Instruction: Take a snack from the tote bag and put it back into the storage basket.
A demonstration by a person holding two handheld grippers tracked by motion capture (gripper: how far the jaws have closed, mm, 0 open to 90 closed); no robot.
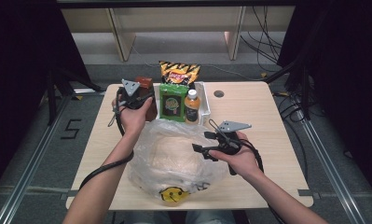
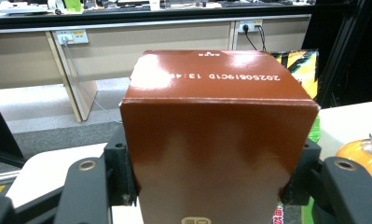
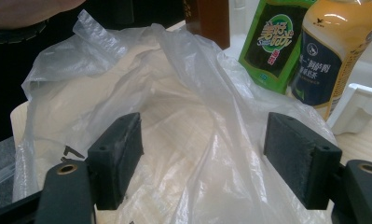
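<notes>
brown box clamped in left hand-held gripper beside white bin.

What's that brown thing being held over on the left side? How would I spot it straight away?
Start at the white tray at the far edge of the wooden table. Just left of its green packet and orange drink bottle, the left tool clamps a glossy reddish-brown carton. It is the one plain, box-shaped item, with white date print on top; its neighbours are brightly printed.

Left gripper fingers clamped (hand raised) — right gripper fingers wide apart.
</notes>
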